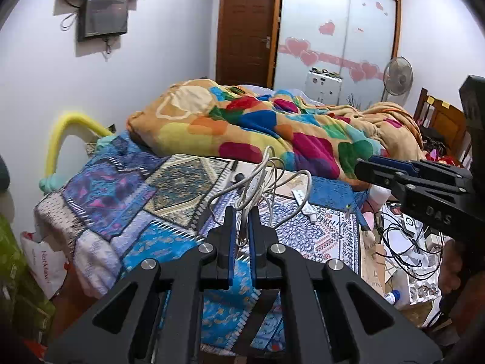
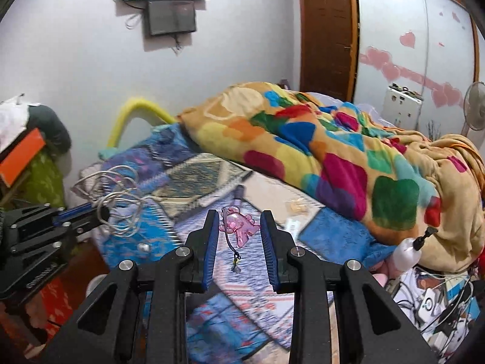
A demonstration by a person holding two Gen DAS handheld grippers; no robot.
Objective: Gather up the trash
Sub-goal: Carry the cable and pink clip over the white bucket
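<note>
The left gripper [image 1: 242, 212] is clamping a tangled white cable [image 1: 269, 179] between nearly closed jaws, the loops standing up above the fingertips and hanging clear of the bed. The right gripper [image 2: 239, 217] is holding a pink translucent charm [image 2: 238, 227] between narrowly set jaws, its dark cord dangling below; whether both pads are pressing on it is not clear from this angle. Beneath both tools a patchwork bedspread [image 1: 127, 182] is covering the near half of the bed, with a small white tube [image 1: 312, 212] lying on it. Beyond, a heaped multicoloured blanket [image 2: 303, 139] is occupying the far half. Against the back wall a brown door [image 1: 245, 27] is standing closed beside a wardrobe [image 1: 339, 30] bearing pink heart stickers
</note>
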